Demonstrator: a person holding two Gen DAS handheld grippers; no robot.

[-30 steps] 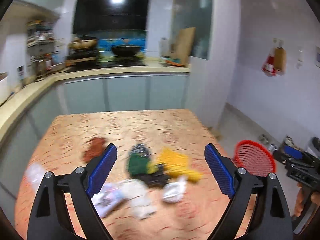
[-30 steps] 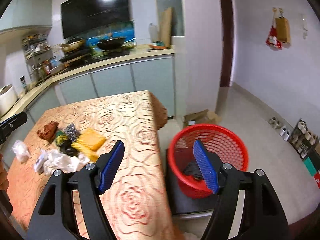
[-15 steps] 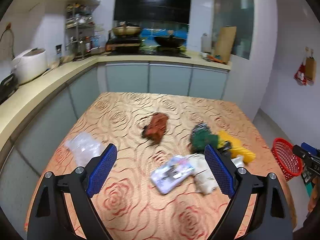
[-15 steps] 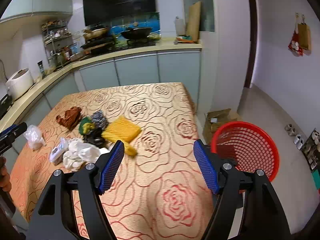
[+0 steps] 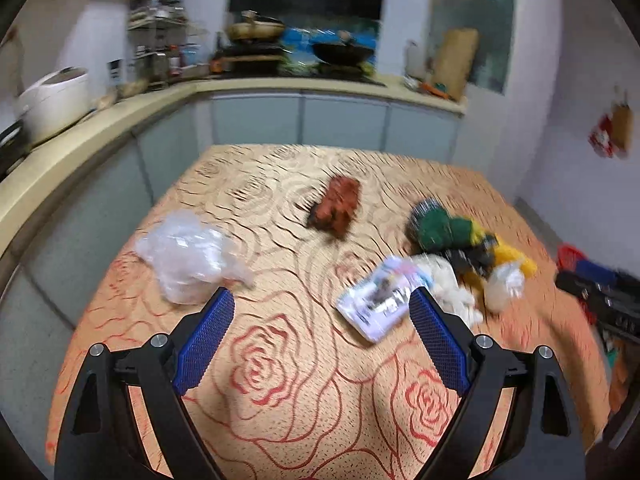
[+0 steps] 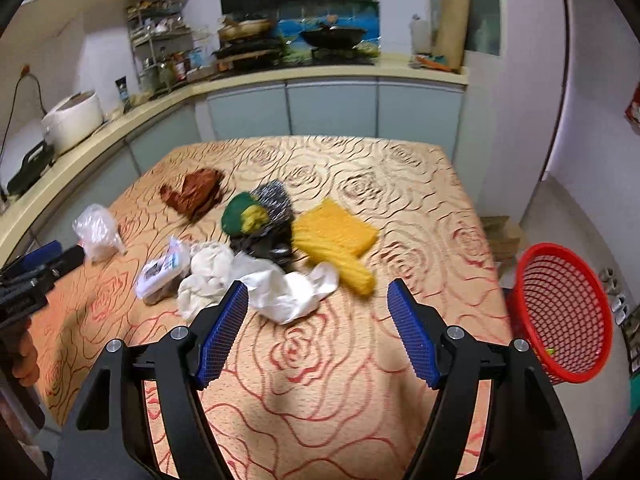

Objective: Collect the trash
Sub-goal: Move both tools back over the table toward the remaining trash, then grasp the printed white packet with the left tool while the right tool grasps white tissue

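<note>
Rose-patterned table (image 6: 320, 380), curved yellow counter (image 6: 132, 120), pale-blue cabinets (image 6: 332, 110), white walls (image 6: 516, 80), grey floor (image 6: 568, 220)

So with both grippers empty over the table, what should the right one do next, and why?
Probably lower the right gripper, jaws open, onto the crumpled white paper just ahead of it. It's the nearest trash, and the red basket waits beside the table's right edge.

On the table (image 6: 360, 360) I count one clear plastic bag (image 6: 96, 232), one brown rag (image 6: 196, 192), one yellow cloth (image 6: 336, 236), one printed packet (image 6: 162, 270), one crumpled white wrapper (image 6: 280, 288); one red basket (image 6: 560, 312) alongside.
</note>
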